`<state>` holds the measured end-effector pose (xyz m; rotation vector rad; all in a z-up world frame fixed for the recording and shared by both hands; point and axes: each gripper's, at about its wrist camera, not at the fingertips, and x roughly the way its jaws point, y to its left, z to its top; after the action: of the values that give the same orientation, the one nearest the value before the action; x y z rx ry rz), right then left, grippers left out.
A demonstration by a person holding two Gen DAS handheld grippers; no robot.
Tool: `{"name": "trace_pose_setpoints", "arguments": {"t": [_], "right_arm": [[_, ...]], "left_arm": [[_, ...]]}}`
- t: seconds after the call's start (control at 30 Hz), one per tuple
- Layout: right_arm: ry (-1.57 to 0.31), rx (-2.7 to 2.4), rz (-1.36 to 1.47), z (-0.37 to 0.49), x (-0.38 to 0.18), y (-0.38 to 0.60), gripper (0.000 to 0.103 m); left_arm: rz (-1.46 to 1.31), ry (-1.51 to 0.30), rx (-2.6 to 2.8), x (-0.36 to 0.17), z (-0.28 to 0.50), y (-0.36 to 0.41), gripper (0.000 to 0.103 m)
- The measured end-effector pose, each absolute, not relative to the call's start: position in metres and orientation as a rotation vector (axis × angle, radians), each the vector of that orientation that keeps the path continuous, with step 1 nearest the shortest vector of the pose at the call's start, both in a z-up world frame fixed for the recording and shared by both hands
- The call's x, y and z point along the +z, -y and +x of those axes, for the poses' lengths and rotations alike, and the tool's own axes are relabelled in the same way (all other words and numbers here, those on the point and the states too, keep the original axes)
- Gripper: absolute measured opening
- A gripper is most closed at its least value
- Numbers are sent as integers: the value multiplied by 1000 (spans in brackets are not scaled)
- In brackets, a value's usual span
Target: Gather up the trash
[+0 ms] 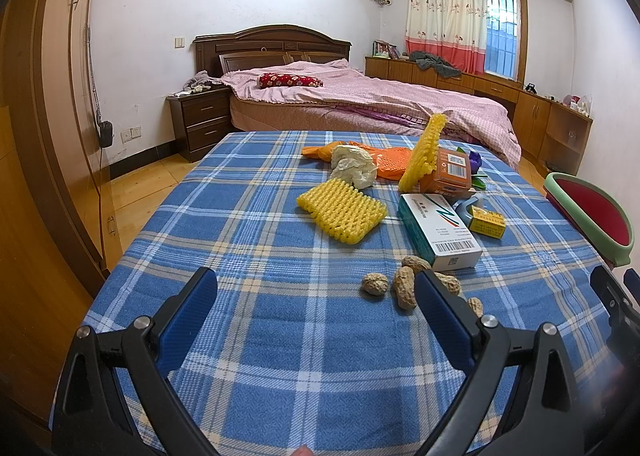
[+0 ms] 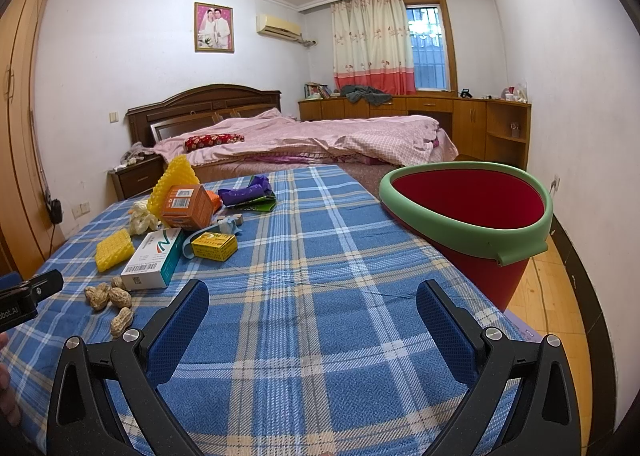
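Observation:
Trash lies on a blue plaid tablecloth (image 1: 260, 248). Several peanut shells (image 1: 404, 286) and a walnut (image 1: 375, 283) lie just ahead of my open, empty left gripper (image 1: 316, 288). Behind them are a white-green box (image 1: 438, 232), a yellow foam net (image 1: 340, 210), a small yellow box (image 1: 486, 220), an orange box (image 1: 450, 170), a second foam net (image 1: 424, 152) and crumpled paper (image 1: 354, 166). A red bin with a green rim (image 2: 472, 232) stands at the table's right edge. My right gripper (image 2: 312, 296) is open and empty, left of the bin, with the peanuts (image 2: 108, 296) to its left.
A purple wrapper (image 2: 246, 192) and orange mesh bag (image 1: 384, 162) lie at the far end of the table. A bed with pink covers (image 1: 360, 96) stands beyond the table. A wardrobe (image 1: 40, 136) lines the left wall. Wooden floor (image 2: 548, 296) shows right of the bin.

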<state>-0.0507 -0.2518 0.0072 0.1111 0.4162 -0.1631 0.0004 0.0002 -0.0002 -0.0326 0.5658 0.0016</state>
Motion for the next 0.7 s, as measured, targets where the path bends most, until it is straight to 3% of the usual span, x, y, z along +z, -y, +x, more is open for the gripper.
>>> {"name": "trace_pose_setpoints", "arguments": {"t": [0.7], "right_arm": [[-460, -116, 162, -46, 9, 258, 103]], "left_arm": [[-68, -637, -22, -1, 12, -7, 98]]}}
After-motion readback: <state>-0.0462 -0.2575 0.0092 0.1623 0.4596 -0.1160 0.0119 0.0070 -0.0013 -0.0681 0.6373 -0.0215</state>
